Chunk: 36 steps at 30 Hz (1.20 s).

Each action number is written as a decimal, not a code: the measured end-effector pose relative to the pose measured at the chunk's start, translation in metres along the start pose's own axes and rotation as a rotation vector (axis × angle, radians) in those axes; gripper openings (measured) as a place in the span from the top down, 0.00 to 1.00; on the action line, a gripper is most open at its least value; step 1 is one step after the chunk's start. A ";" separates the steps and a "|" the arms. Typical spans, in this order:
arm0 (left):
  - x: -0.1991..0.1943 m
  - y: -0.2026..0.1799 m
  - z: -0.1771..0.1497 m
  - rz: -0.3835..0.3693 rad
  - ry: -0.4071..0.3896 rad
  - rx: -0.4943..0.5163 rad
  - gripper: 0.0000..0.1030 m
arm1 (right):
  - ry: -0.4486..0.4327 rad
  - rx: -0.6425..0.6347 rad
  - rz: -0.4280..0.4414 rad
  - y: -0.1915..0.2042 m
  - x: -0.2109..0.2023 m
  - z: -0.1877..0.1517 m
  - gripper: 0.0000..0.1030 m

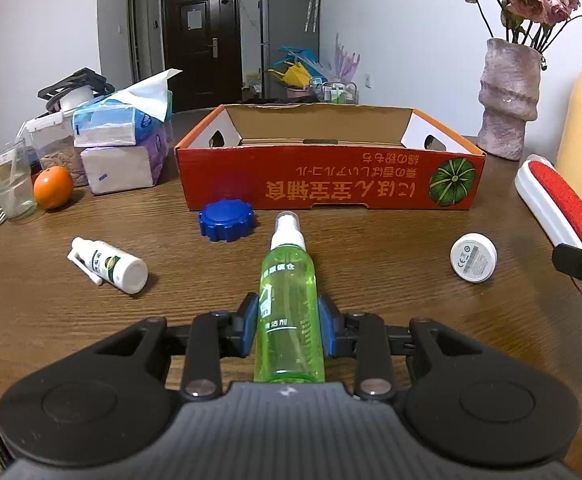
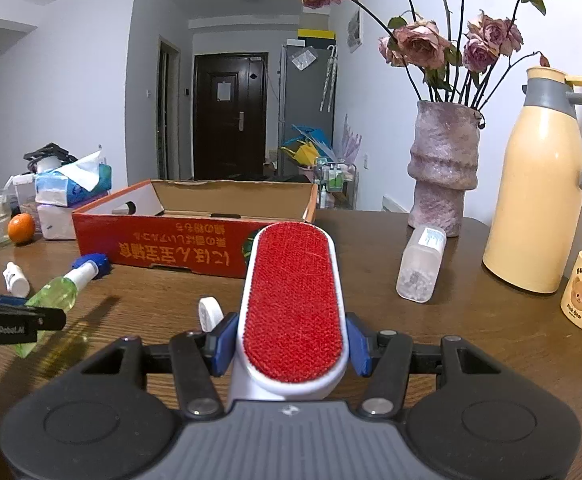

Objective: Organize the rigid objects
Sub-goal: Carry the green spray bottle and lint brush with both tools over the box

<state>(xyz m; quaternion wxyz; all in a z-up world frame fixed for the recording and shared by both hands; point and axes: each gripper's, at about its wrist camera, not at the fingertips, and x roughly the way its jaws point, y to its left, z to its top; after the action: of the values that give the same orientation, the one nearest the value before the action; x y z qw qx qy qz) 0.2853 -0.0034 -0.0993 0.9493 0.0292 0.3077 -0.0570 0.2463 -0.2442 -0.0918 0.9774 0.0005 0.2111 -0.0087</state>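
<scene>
We grip a translucent green plastic spray bottle [image 1: 289, 308] in our left gripper [image 1: 289, 322] and a white-framed red-pile lint brush [image 2: 293, 308] in our right gripper [image 2: 291, 340], both aimed lengthwise at the open red cardboard tray [image 1: 331, 176] ahead, presumably their destination.

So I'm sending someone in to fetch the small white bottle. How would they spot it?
Start at the red cardboard box. On the table in front of its left end, past the blue cap, the white bottle lies on its side, alone, green label showing.
</scene>
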 end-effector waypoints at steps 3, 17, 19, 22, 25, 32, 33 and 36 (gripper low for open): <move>-0.005 0.000 0.000 0.007 -0.009 -0.006 0.69 | -0.008 -0.001 0.008 0.002 -0.003 0.002 0.47; -0.027 0.003 0.016 0.006 -0.053 -0.072 0.69 | -0.029 -0.014 0.054 0.012 -0.011 0.015 0.47; -0.029 0.004 0.021 -0.002 -0.064 -0.086 0.69 | -0.034 -0.013 0.060 0.014 -0.012 0.018 0.47; -0.030 0.002 0.028 -0.002 -0.076 -0.093 0.69 | -0.040 -0.009 0.062 0.017 -0.012 0.023 0.47; -0.029 0.000 0.032 0.000 -0.076 -0.097 0.69 | -0.038 -0.004 0.066 0.019 -0.008 0.028 0.47; -0.032 -0.001 0.045 -0.002 -0.109 -0.123 0.69 | -0.047 0.008 0.074 0.021 -0.001 0.038 0.47; -0.032 -0.001 0.047 -0.001 -0.115 -0.127 0.69 | -0.048 0.009 0.076 0.022 -0.001 0.039 0.47; -0.032 -0.002 0.054 0.004 -0.130 -0.141 0.69 | -0.056 0.011 0.082 0.026 0.002 0.046 0.47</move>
<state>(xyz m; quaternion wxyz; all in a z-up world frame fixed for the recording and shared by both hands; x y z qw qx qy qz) 0.2904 -0.0074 -0.0367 0.9671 -0.0407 0.2488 -0.0352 0.2678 -0.2187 -0.0511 0.9825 0.0144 0.1832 0.0300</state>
